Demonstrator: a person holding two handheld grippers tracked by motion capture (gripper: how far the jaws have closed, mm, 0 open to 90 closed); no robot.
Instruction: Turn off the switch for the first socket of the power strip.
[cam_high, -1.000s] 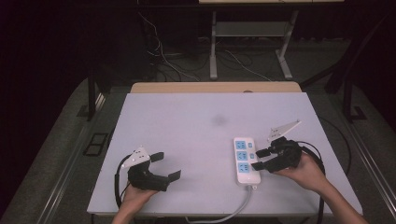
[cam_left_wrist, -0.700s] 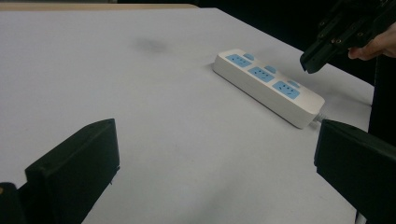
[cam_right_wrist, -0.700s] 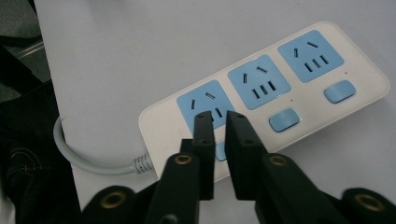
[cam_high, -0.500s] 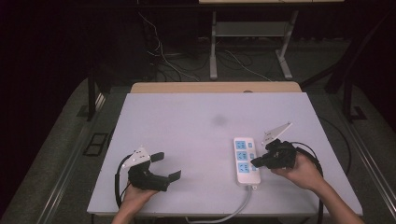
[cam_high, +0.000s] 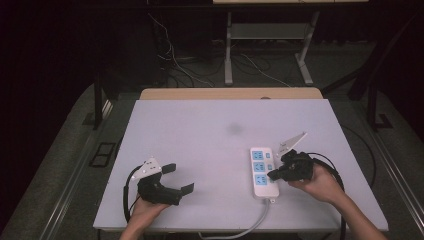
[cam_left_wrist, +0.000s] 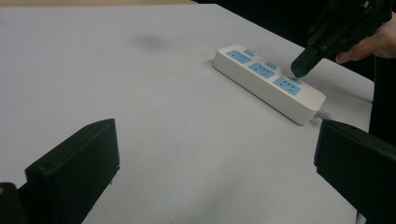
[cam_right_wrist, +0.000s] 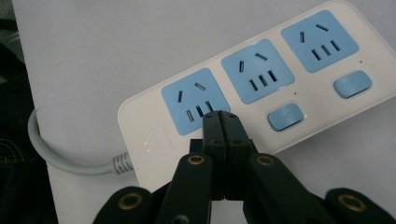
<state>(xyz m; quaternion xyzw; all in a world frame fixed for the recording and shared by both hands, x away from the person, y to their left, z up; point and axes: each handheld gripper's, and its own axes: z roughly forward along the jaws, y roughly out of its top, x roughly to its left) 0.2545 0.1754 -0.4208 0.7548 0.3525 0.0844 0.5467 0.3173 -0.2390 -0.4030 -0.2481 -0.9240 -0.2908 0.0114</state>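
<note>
A white power strip (cam_high: 262, 172) with three blue sockets and blue switches lies at the front right of the table. In the right gripper view the strip (cam_right_wrist: 299, 93) sits just under my right gripper (cam_right_wrist: 220, 116), whose jaws are shut together with nothing between them. Their tips press down beside the socket nearest the cable (cam_right_wrist: 60, 161), covering that socket's switch. From the left gripper view, the right gripper (cam_left_wrist: 301, 67) touches the strip (cam_left_wrist: 261, 77) at its near end. My left gripper (cam_high: 179, 178) rests open at the front left, holding nothing.
The strip's grey cable (cam_high: 250, 227) runs off the table's front edge. A faint dark smudge (cam_high: 234, 129) marks the middle of the white table (cam_high: 200, 125). Cables and desk legs stand on the floor beyond the far edge.
The right gripper's jaws were apart over the strip a second ago and are now shut, tips down on the strip's near end. The left gripper has not moved.
</note>
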